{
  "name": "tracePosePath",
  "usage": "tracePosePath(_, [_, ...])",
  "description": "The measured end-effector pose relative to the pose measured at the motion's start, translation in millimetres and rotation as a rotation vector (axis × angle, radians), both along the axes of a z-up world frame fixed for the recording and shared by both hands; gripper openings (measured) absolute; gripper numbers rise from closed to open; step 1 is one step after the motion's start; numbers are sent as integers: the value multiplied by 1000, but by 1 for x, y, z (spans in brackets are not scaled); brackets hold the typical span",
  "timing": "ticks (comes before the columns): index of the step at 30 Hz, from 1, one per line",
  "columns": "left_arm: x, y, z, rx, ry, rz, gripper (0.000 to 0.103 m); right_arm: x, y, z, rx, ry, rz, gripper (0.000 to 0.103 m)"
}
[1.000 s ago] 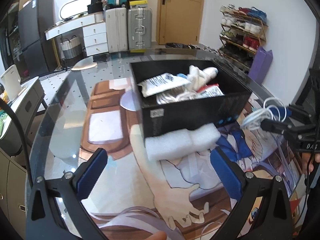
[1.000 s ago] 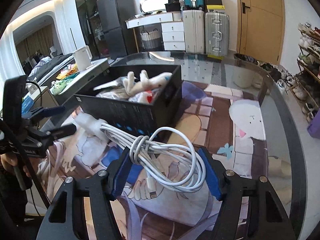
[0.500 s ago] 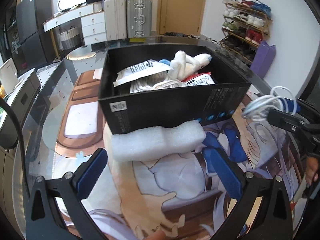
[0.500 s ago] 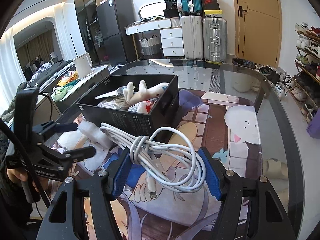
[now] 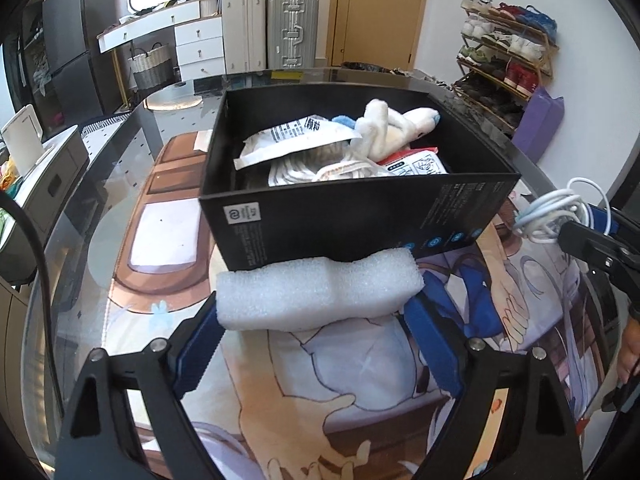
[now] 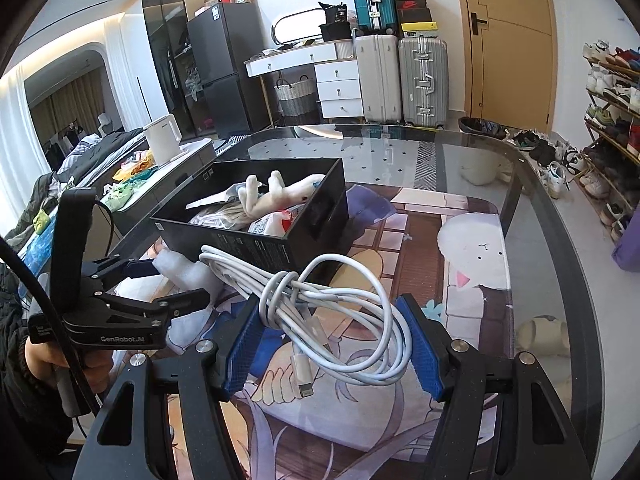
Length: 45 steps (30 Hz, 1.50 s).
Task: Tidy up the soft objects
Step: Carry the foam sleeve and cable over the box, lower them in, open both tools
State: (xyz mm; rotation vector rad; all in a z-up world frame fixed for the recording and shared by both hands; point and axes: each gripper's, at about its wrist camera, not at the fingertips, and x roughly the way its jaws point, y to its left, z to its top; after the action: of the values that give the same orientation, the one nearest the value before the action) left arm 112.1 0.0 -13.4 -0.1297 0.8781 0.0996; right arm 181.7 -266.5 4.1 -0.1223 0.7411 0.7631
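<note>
A black box (image 5: 360,220) on the glass table holds a white plush toy (image 5: 394,126), white packets and cloth; it also shows in the right wrist view (image 6: 256,240). A white foam piece (image 5: 316,290) lies against the box's near wall. My left gripper (image 5: 316,344) is open, its blue pads (image 5: 198,350) on either side of the foam, just short of it. My right gripper (image 6: 332,344) is shut on a coiled white cable (image 6: 320,300) and holds it above the table, right of the box. The cable also shows in the left wrist view (image 5: 556,212).
A printed cartoon mat (image 6: 472,264) lies under the glass table top (image 6: 400,152). The table's curved edge (image 6: 560,208) runs on the right. Suitcases (image 6: 400,80), a dresser, a fridge and a shoe rack (image 5: 508,52) stand around the room.
My left gripper has moved forward to the foam, so box and foam look larger and the pads flank the foam. My right gripper has drawn back and up with the cable.
</note>
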Motion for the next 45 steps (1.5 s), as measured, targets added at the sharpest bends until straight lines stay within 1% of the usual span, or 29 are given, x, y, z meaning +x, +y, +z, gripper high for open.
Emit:
tracePosePath(5, [-12,4,15,-6,-42,-17,88,-4,-1,6,16,-18,-6,68])
tracePosePath(11, [-21,13,43,-8,-116,-17,89,-10,2,18,29,-52,-7,68])
tracePosePath(15, [-16,18,61,7,-149,-12,89,-11,9,24,31,-65,-8,68])
tracePosePath(21, [-3,33,78,17,-179,-2,89,-5,31,29,1,-86,13,68])
tracePosePath(29, [17,45,88,3,-191,8,89,8,66,34,-76,-130,61,68])
tracePosePath(34, [30,48,91,-2,-190,7,89,19,87,31,-110,-133,96,68])
tracePosePath(39, [41,49,89,-6,-183,-1,89,25,102,31,-113,-139,120,67])
tracePosePath(45, [49,46,80,-10,-165,-11,89,29,110,25,-113,-122,153,67])
